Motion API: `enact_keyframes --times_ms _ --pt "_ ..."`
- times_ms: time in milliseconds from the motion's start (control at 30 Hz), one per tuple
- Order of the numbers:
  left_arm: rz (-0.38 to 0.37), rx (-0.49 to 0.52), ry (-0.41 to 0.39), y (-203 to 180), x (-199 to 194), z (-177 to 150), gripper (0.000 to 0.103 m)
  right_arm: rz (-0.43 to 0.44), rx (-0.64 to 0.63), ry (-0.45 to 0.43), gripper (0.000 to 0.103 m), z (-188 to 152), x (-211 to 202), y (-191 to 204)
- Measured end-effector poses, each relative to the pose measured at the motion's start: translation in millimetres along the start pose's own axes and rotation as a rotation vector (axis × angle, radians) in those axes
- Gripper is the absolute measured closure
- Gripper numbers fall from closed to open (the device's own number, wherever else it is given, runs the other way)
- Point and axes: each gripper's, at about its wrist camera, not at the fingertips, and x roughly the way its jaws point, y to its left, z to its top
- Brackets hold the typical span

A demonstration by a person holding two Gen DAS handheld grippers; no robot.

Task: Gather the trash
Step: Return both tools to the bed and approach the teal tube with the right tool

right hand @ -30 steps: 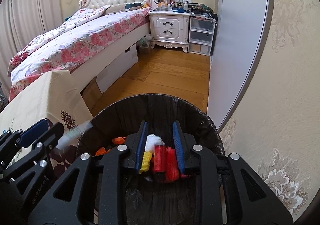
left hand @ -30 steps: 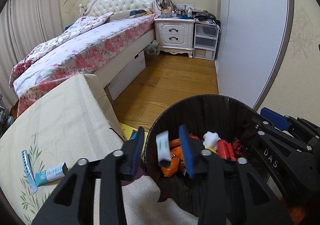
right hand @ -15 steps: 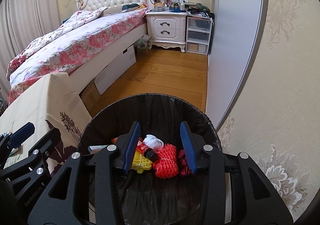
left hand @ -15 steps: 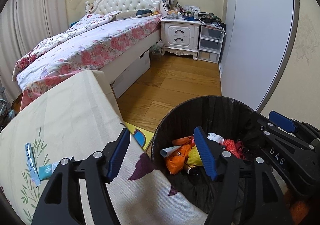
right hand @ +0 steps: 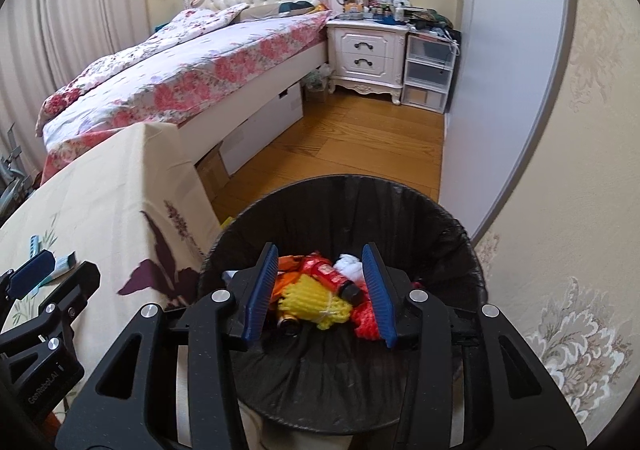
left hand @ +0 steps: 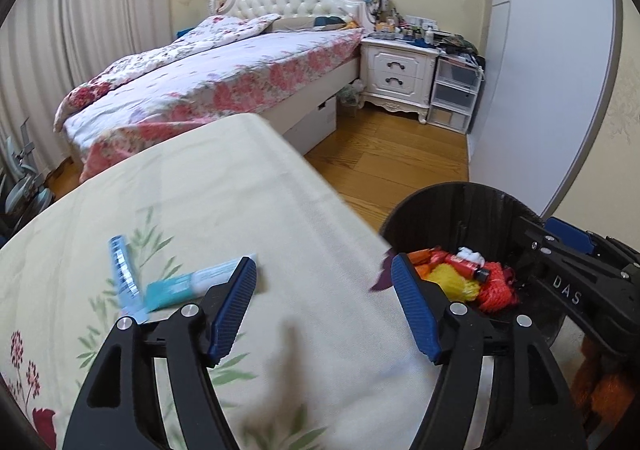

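A black lined trash bin (right hand: 440,218) stands beside the table and holds a yellow net (right hand: 316,302), a red bottle (right hand: 332,276), a red net, orange wrappers and a white wad. My right gripper (right hand: 320,290) is open and empty above the bin. My left gripper (left hand: 324,306) is open and empty above the table's cream flowered cloth (left hand: 224,178). A teal tube (left hand: 192,284) and a blue strip wrapper (left hand: 124,276) lie on the cloth just left of the left finger. The bin (left hand: 460,206) shows at right in the left wrist view.
A bed (right hand: 192,66) with a floral cover lies beyond the table. A white nightstand (right hand: 366,54) and plastic drawers (right hand: 426,74) stand at the far wall. A grey wardrobe door (right hand: 508,70) and wallpapered wall are at right. Wooden floor (right hand: 352,146) lies between.
My left gripper dropped a white wrapper into the bin, opened wide and swung left over the table. My right gripper opened and let the red and yellow nets fall into the bin.
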Motion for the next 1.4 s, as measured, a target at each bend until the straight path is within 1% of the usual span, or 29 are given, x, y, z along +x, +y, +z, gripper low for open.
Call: enact_keyframes --times_ms 33,333,467,533,600,733,967,1033,1133,1267,1400 --pt "0.01 -0.009 0.003 6.5 -2.9 -2.7 0.035 0.012 -0.008 -0.004 0.051 -0.5 -2.2 5.8" --pt "0.115 -0.103 0.011 70.0 -25.4 -23.1 0.035 0.104 -0.098 -0.013 0.05 -2.5 -17.8 59.0" --pt "0.151 -0.147 0.013 94.7 -33.6 -31.9 0.034 0.146 -0.146 -0.01 0.04 -6.3 -22.9 86.6" --pt "0.168 -0.163 0.012 105.5 -37.5 -37.0 0.033 0.164 -0.173 -0.004 0.038 -9.1 -23.5 100.8" --pt "0.182 -0.184 0.016 116.2 -40.0 -40.7 0.033 0.182 -0.203 0.005 0.034 -12.3 -23.8 115.7" --pt "0.208 -0.22 0.013 136.1 -47.8 -48.2 0.033 0.209 -0.259 0.023 0.03 -18.7 -25.0 144.0" --pt "0.232 -0.273 0.008 161.8 -55.6 -56.1 0.033 0.215 -0.358 0.042 0.028 -29.8 -24.2 189.2" --pt "0.234 -0.285 0.008 167.6 -57.8 -59.2 0.033 0.219 -0.356 0.027 0.028 -31.0 -28.6 195.6" --pt "0.236 -0.301 0.012 176.6 -57.7 -63.0 0.033 0.244 -0.367 0.031 0.029 -33.3 -32.7 205.7" --pt "0.237 -0.321 0.014 186.0 -60.5 -68.9 0.033 0.212 -0.4 0.016 0.029 -34.4 -32.3 215.8" --pt "0.234 -0.337 0.012 192.3 -63.4 -72.0 0.033 0.185 -0.43 0.031 0.028 -33.1 -25.4 223.5"
